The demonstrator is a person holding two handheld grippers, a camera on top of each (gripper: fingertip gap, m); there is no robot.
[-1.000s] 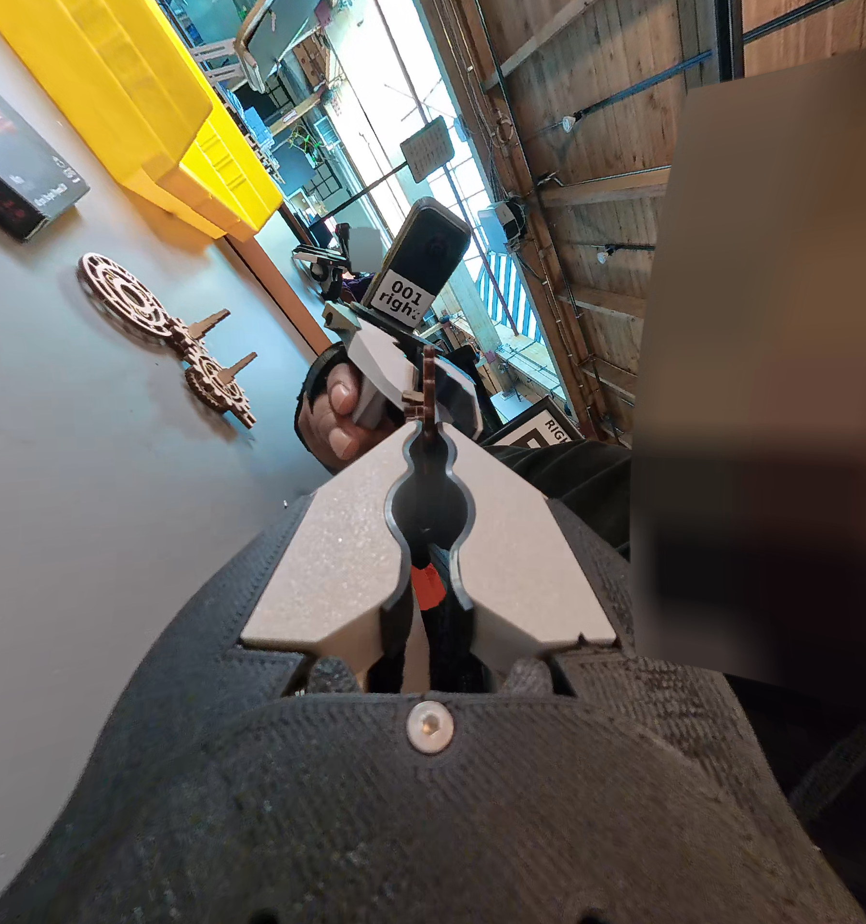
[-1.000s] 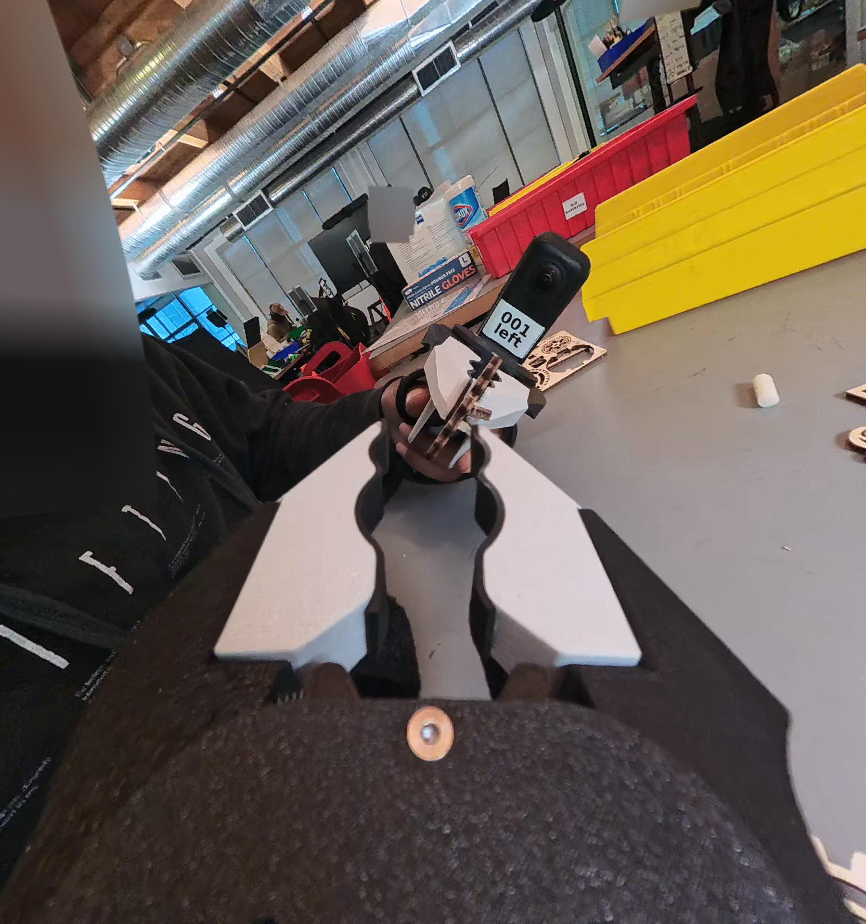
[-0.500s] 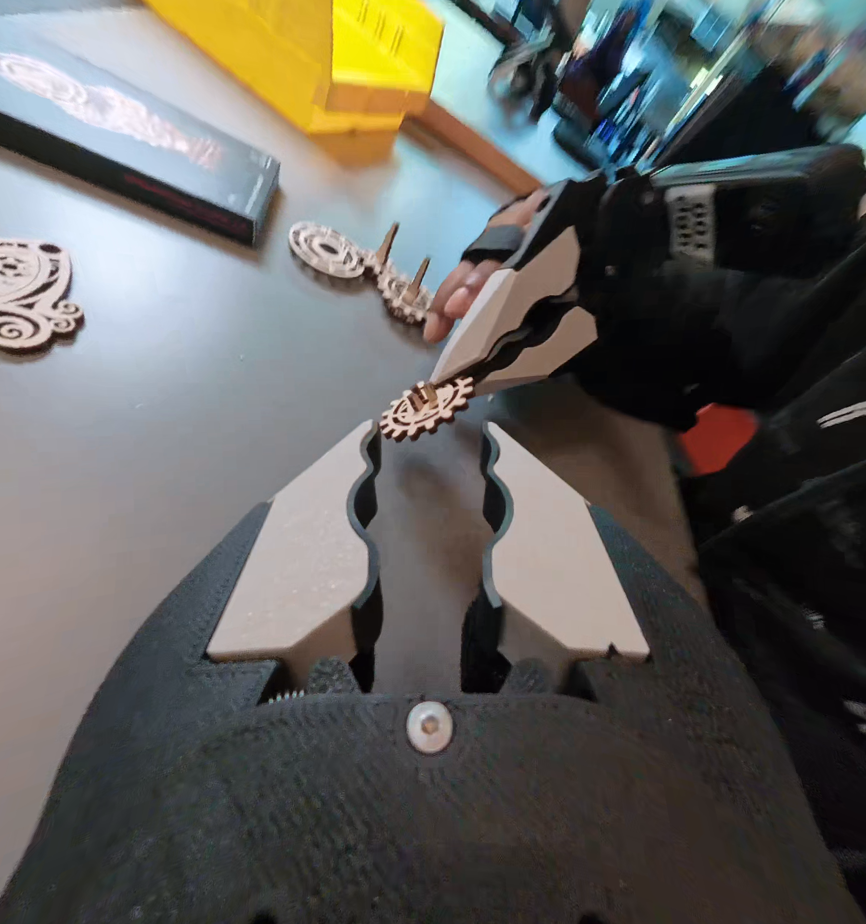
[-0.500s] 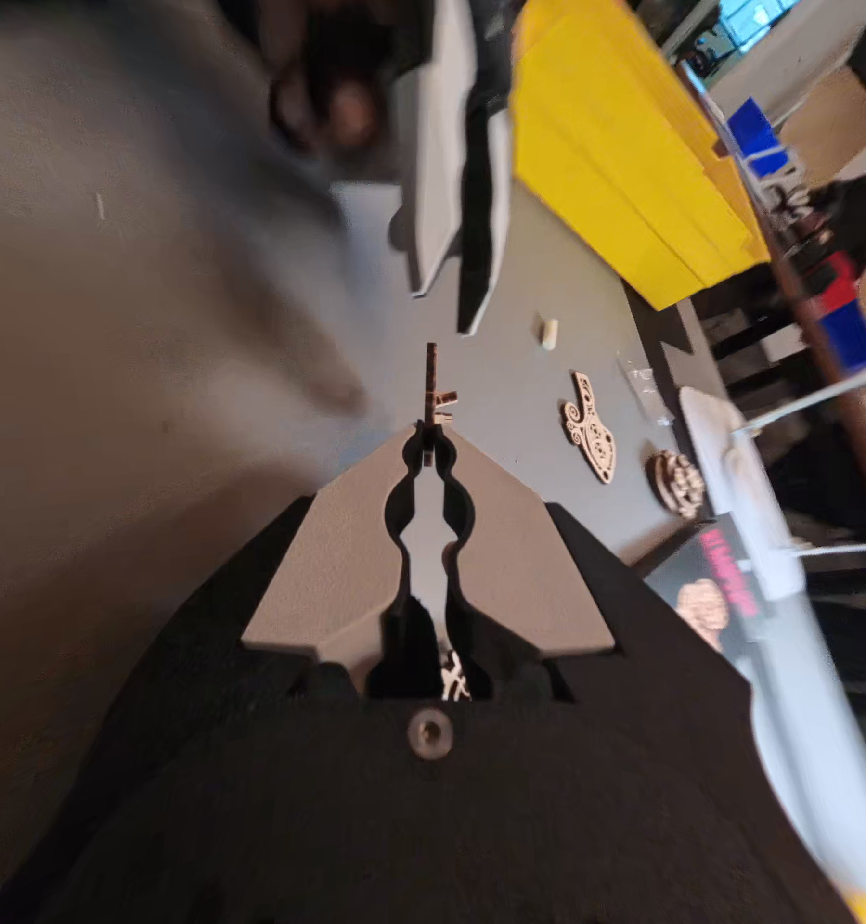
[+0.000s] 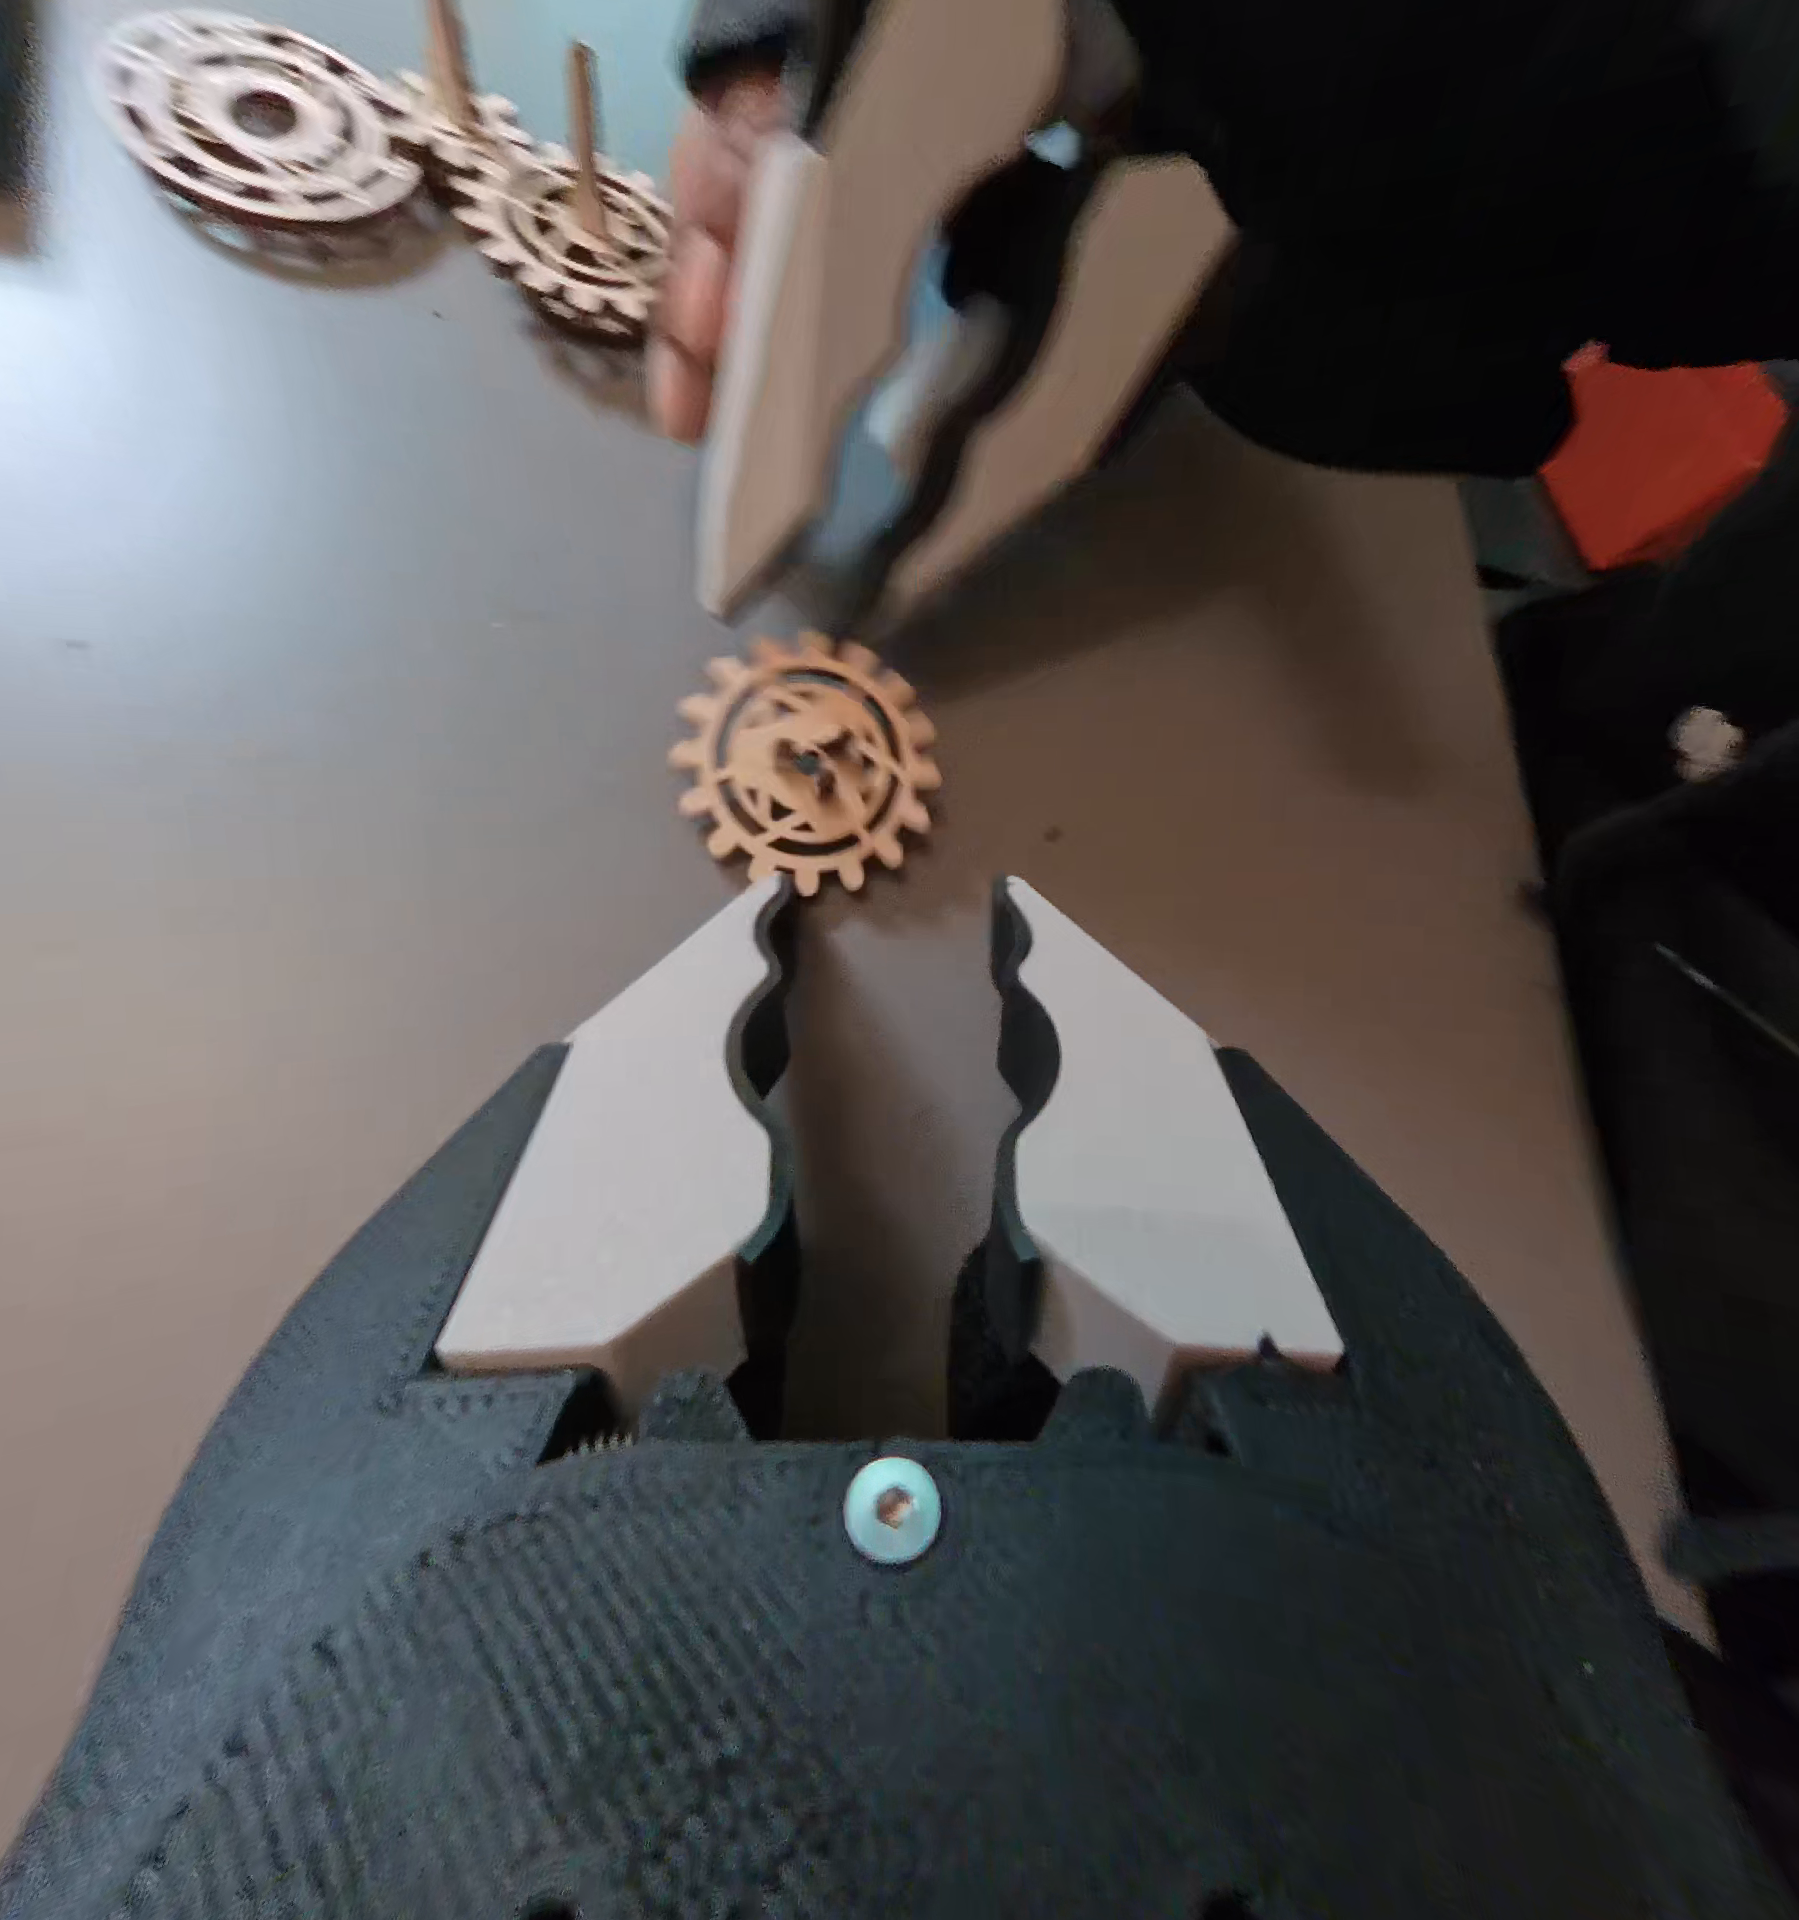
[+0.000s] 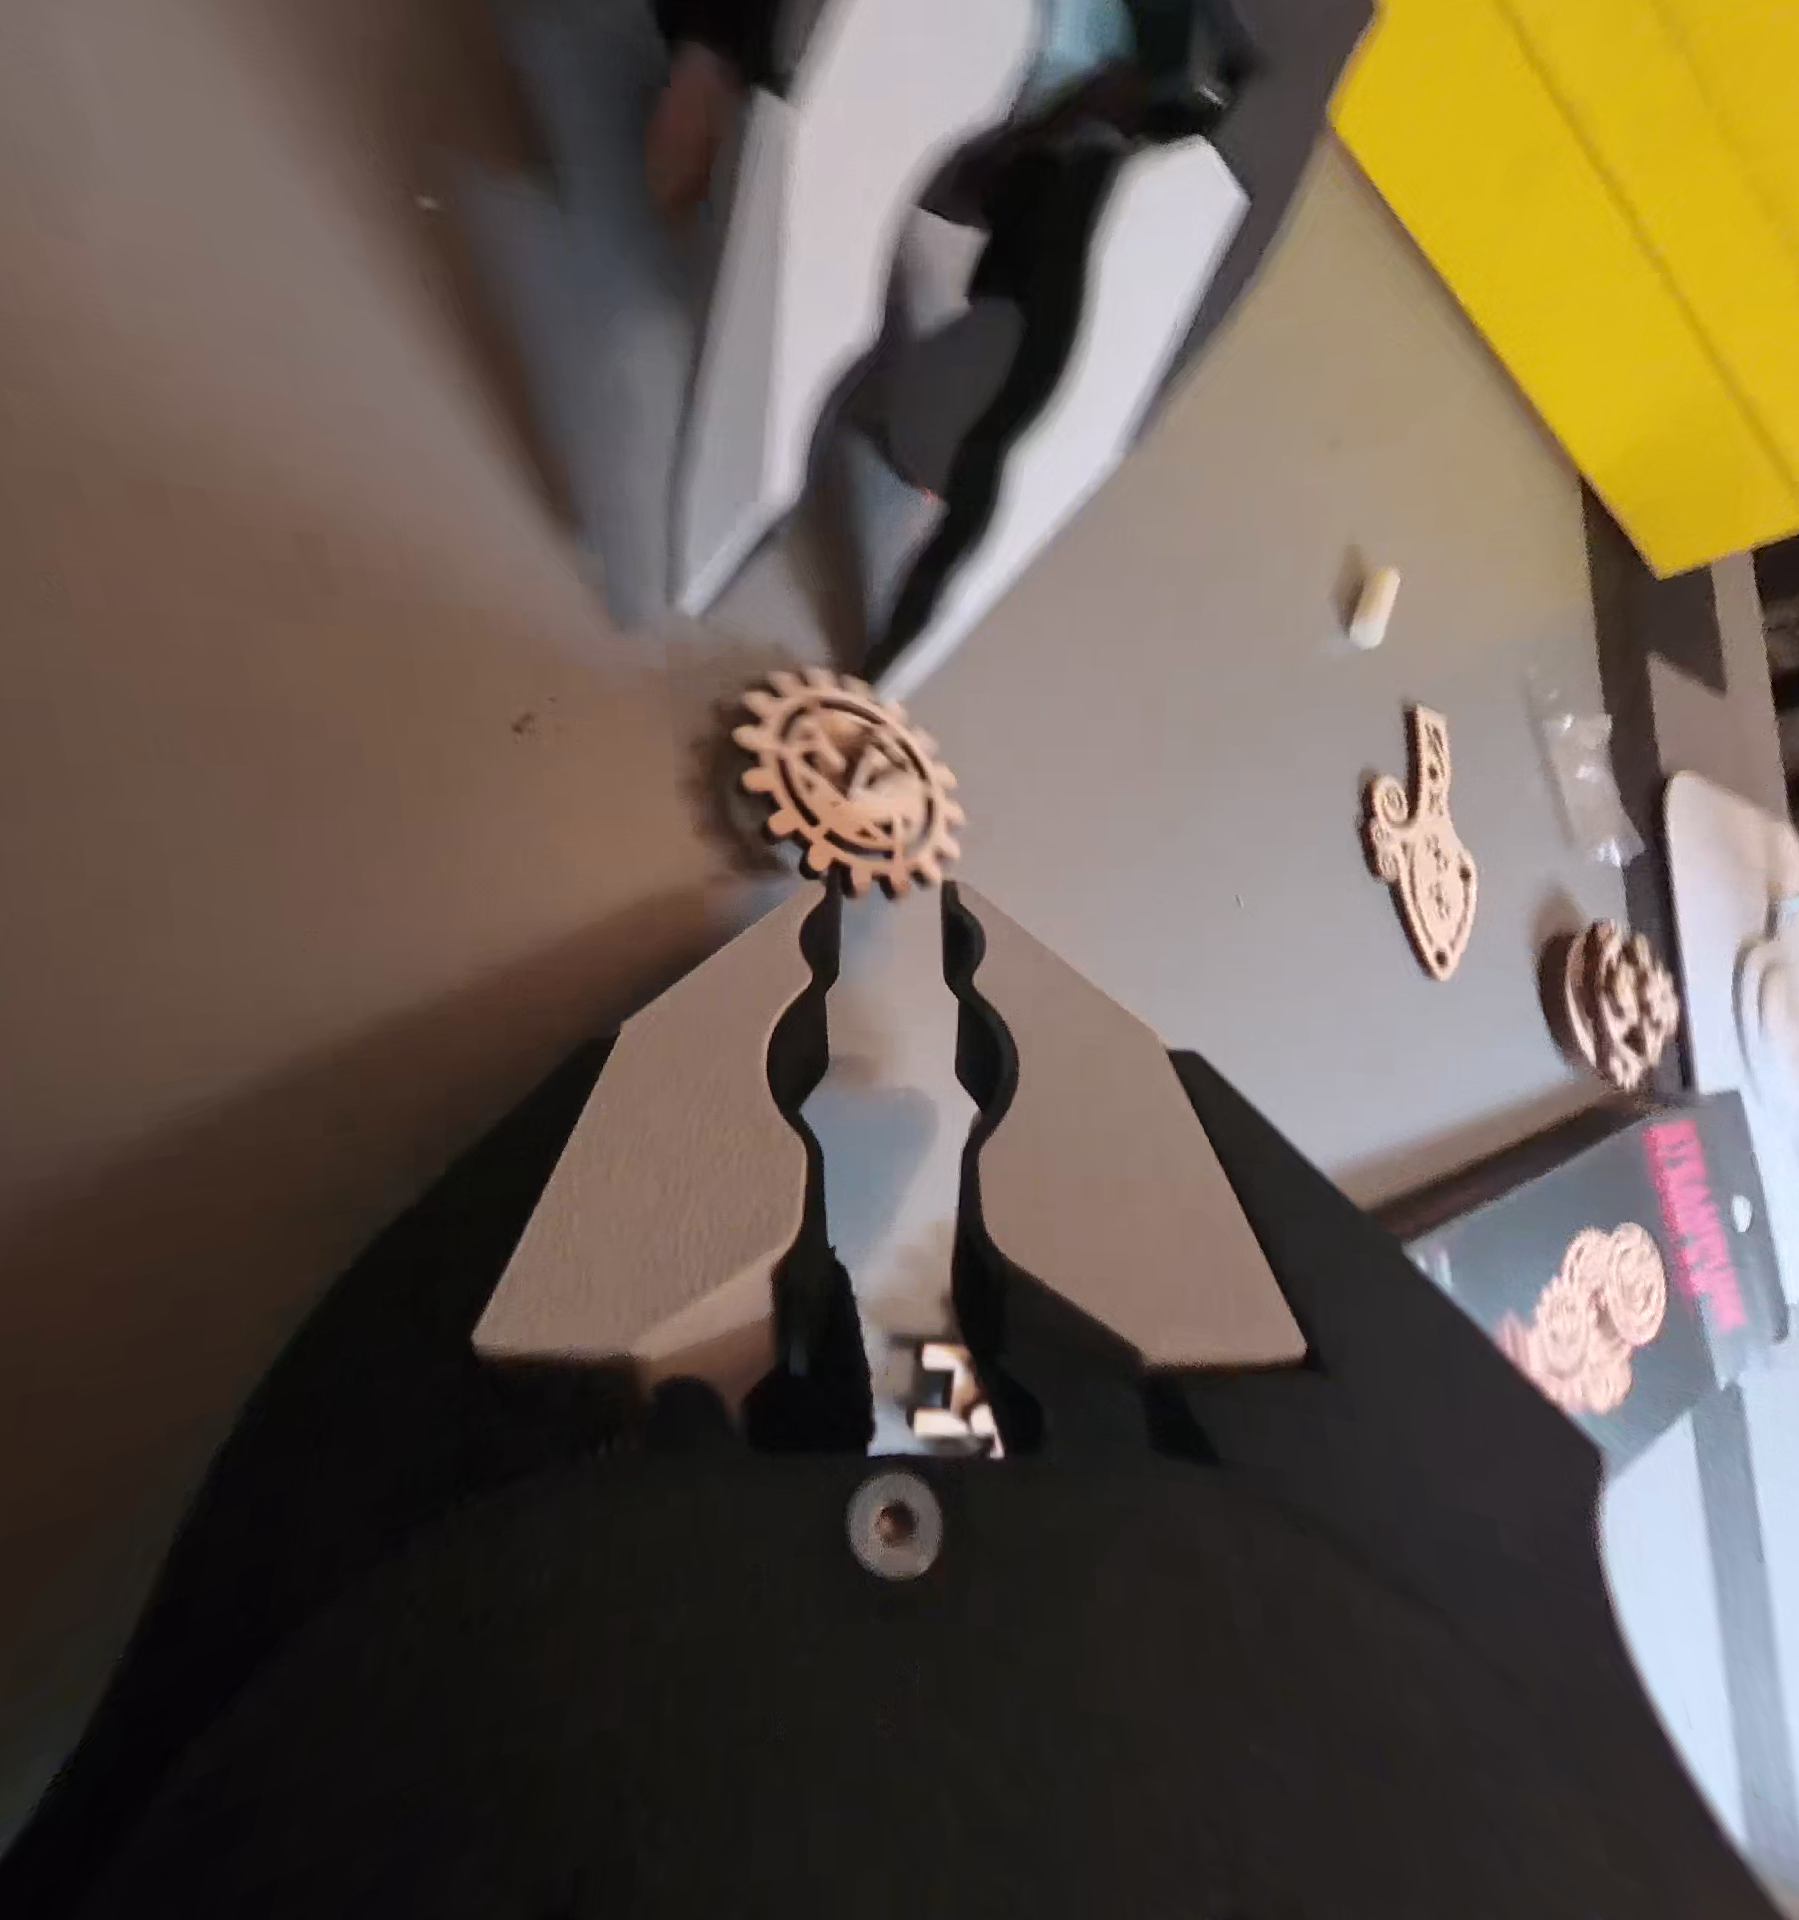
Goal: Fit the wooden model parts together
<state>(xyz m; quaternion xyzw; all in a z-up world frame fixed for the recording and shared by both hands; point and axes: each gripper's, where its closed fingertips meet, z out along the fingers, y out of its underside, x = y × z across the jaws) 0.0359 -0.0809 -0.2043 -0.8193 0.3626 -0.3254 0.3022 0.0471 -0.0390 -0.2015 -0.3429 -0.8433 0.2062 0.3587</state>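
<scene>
A small wooden gear [image 5: 807,764] lies flat on the grey table [image 5: 251,727], just past the tips of my left gripper [image 5: 893,885], which is open and empty. My right gripper [image 5: 801,613] comes in from above in that view, its fingers apart at the gear's far edge. In the right wrist view the same gear [image 6: 843,795] lies just beyond my right gripper [image 6: 887,896], which is open with nothing pressed between its pads. The left gripper [image 6: 791,634] shows blurred beyond the gear, also open.
A large wooden wheel [image 5: 261,135] and small gears with upright pegs [image 5: 583,229] lie at the far left. In the right wrist view are a yellow bin [image 6: 1601,260], an ornate wooden piece [image 6: 1420,862], another gear stack [image 6: 1612,1003], a black box [image 6: 1601,1299] and a white peg [image 6: 1373,608]. The grippers' ends are close to 5 cm from one another.
The gear passed from my left gripper to my right, then was brought down to the table. My right gripper has opened and let it go; both grippers now point at it.
</scene>
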